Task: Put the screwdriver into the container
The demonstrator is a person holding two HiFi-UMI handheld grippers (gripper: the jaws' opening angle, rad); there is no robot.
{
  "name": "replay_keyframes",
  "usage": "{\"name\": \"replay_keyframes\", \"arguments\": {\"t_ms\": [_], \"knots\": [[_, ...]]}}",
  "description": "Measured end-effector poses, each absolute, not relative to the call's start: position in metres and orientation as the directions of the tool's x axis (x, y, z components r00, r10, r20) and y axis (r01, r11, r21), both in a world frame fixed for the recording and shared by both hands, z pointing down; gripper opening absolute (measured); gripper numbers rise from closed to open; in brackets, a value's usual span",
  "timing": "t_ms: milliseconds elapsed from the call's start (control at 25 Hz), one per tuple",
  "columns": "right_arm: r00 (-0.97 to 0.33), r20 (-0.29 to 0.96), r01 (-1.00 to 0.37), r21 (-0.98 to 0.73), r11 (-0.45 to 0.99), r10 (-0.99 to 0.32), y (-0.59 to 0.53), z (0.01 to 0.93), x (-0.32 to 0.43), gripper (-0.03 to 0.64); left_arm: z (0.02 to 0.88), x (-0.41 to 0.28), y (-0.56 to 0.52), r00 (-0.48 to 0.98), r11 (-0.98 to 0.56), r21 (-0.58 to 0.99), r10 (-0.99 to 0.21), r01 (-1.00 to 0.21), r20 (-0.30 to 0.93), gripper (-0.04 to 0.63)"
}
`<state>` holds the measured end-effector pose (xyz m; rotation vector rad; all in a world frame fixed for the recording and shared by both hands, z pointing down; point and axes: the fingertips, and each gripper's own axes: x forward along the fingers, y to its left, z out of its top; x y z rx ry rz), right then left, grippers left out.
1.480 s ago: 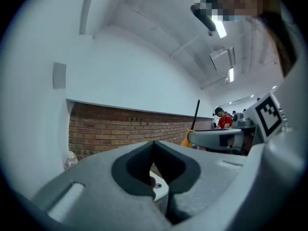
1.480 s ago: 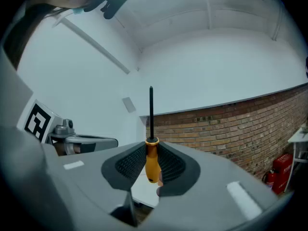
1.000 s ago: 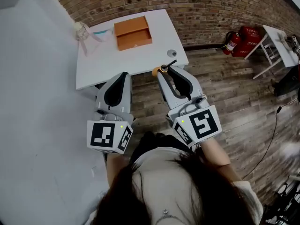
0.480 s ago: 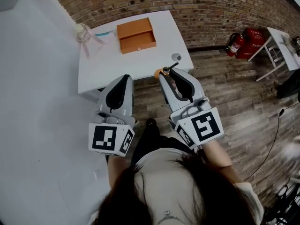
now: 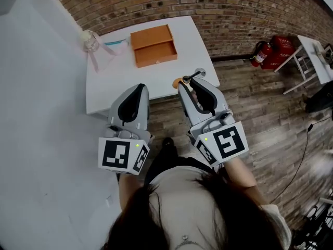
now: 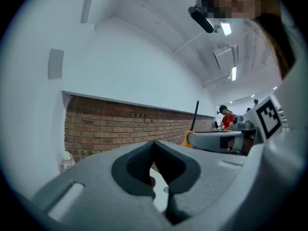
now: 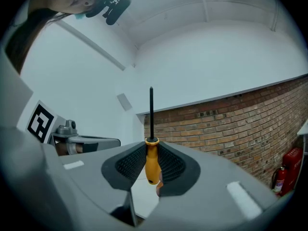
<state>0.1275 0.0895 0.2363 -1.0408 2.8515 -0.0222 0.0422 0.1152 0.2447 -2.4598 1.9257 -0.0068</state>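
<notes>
In the right gripper view, a screwdriver [image 7: 152, 160] with an orange handle and a black shaft stands upright, with my right gripper [image 7: 151, 148] shut on the handle. In the head view, the right gripper [image 5: 185, 83] holds the screwdriver [image 5: 179, 82] just over the front edge of the white table [image 5: 112, 82]. The container, an open orange box [image 5: 154, 46], lies further back on that table. My left gripper [image 5: 137, 88] is shut with nothing in it, beside the right one at the table's front edge. In the left gripper view, its jaws [image 6: 154, 146] meet.
A clear bottle with pink ribbon [image 5: 89, 39] stands at the table's back left. A small grey round thing [image 5: 200, 71] lies near the front right corner. Red fire extinguishers [image 5: 266, 50] stand by the brick wall [image 5: 229, 9], beside another white table [image 5: 311, 47]. The floor is wooden.
Both grippers have come closer to the white table. The right gripper's tip with the screwdriver now reaches the table's front edge. Neither grip has changed.
</notes>
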Motion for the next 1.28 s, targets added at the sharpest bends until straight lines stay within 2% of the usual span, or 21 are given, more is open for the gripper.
{"name": "replay_keyframes", "arguments": {"t_ms": [840, 1280], "knots": [[-0.700, -0.061, -0.712, -0.005, 0.702, -0.711, 0.028, 0.233, 0.048, 0.081, 0.254, -0.046, 0.058, 0.299, -0.299, 0.035, -0.954, -0.954, 0.000, 0.002], [-0.688, -0.037, -0.725, 0.020, 0.688, -0.725, 0.016, 0.236, 0.040, 0.080, 0.259, -0.060, 0.045, 0.300, -0.300, 0.065, -0.954, -0.952, -0.005, 0.002]]}}
